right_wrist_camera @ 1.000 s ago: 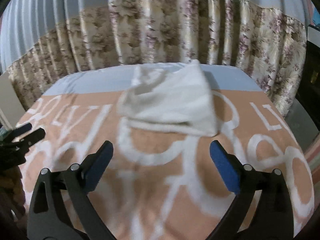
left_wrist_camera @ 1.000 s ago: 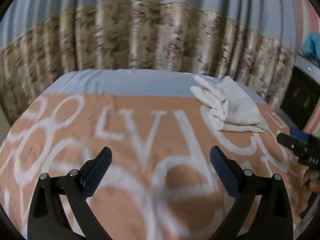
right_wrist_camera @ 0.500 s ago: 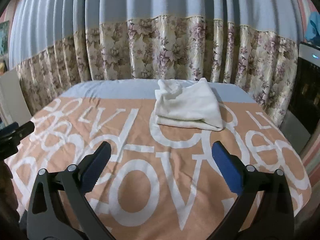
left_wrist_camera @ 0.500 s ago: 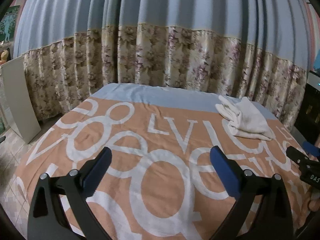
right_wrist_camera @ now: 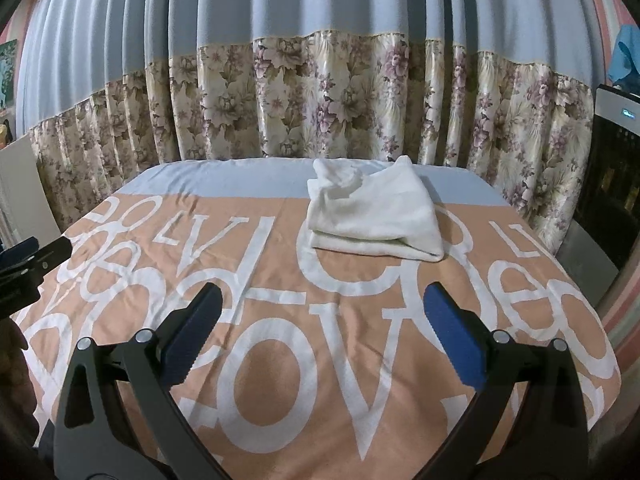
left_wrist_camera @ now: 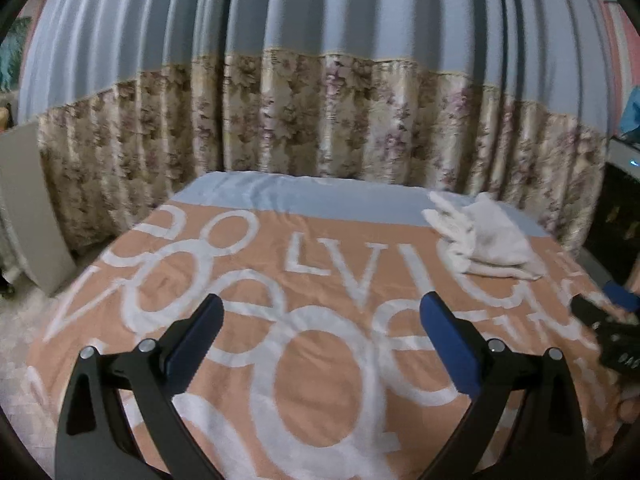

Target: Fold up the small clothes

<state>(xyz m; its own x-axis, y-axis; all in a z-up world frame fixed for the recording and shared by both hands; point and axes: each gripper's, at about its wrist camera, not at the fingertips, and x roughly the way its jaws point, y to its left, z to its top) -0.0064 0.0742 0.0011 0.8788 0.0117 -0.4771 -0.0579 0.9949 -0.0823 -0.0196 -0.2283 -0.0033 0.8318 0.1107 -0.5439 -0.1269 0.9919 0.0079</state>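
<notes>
Both pulled back — left gripper [left_wrist_camera: 320,336], right gripper [right_wrist_camera: 322,326] agape, level.

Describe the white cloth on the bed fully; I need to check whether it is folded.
The cloth is white, soft and terry-like, folded into a compact bundle of several layers whose edges show along its near side. Its far-left corner is bunched and rumpled, and a small peak sticks up at the back. It lies flat near the far end of the bed, straddling the line between the blue band and the orange lettered cover, before the curtain. Only the cover touches it; neither tool reaches it. In the left view it lies far right.
</notes>
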